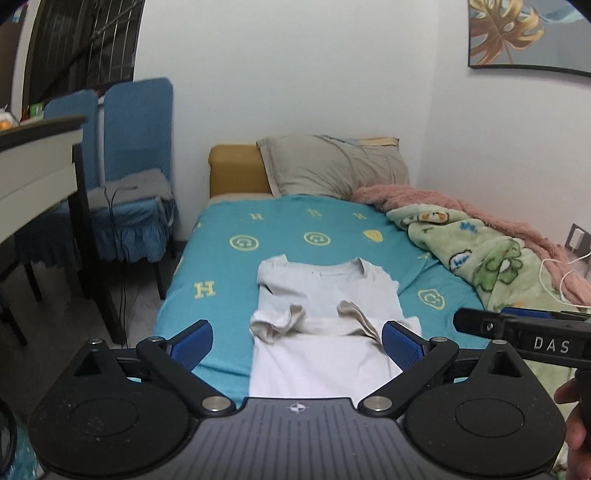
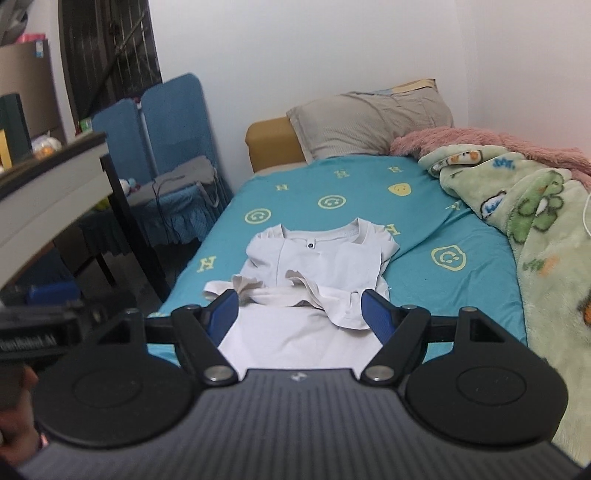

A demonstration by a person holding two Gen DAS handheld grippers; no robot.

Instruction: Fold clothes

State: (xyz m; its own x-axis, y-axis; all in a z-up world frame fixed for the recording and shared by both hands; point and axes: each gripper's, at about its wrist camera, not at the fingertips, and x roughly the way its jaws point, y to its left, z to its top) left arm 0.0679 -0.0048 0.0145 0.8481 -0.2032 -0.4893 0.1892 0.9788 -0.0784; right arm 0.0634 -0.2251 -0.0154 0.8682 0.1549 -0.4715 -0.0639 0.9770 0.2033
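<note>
Beyond both pairs of fingers, a white T-shirt (image 1: 325, 317) lies on the teal bed sheet (image 1: 221, 266), its sleeves turned in over the chest and its hem end nearest the cameras. The left gripper (image 1: 297, 341) stands with its blue fingers (image 1: 194, 341) wide apart, above the shirt and holding nothing; the shirt shows in the gap between them without touching either pad. The right gripper (image 2: 300, 312) is likewise spread wide and empty, with the shirt (image 2: 317, 266) lying past and under its fingers (image 2: 376, 314).

Only the left wrist view shows a framed leaf picture (image 1: 517, 33) on the wall, a white cable (image 1: 561, 269) by the pink blanket (image 1: 424, 199), and the side of the right gripper's body at its right edge, with part of a hand (image 1: 576, 417) on it. Only the right wrist view shows a small dark button (image 2: 310, 244) below the shirt's collar, shelves with boxes (image 2: 26, 74) at far left, and the left gripper's body at its left edge. Both show the grey pillow (image 1: 332, 166), the green cartoon blanket (image 1: 480, 254), blue-covered chairs (image 1: 136, 147) and a table edge (image 1: 37, 162).
</note>
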